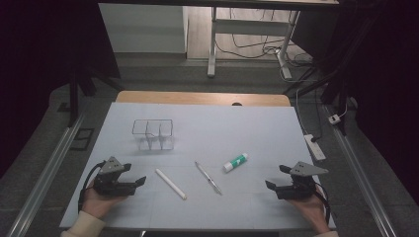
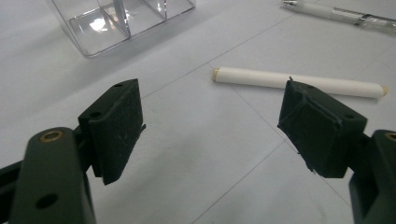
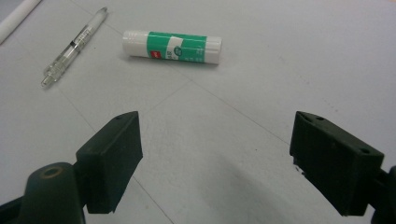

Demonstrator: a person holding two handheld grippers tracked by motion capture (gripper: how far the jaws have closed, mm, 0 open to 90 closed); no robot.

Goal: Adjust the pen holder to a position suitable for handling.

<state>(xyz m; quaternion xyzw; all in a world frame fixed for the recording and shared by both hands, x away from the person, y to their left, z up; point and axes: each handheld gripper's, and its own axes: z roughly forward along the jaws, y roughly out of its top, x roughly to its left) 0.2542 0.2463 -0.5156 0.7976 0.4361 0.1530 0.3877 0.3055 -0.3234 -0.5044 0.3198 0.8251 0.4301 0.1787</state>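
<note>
Ahead of your left gripper [image 1: 134, 181], just past its jaws, lies the white stick [image 2: 299, 82] flat on the white table cover [image 1: 257, 133]; in the left gripper view it runs crosswise beyond the gap, its far end partly behind one jaw. Your jaws there stand wide apart and hold nothing. Farther off and to one side sits the clear plastic organizer [image 2: 119, 23], upright, with its dividers showing. Beyond the stick rests the clear pen [image 2: 341, 13].

Your right gripper [image 1: 277, 178] is likewise spread wide, with nothing between the jaws, low at the near edge of the cover. In front of it lies the green-and-white glue stick [image 3: 172, 46] on its side, well apart from the jaws, and the pen lies just beside the glue stick, angled away from it.
</note>
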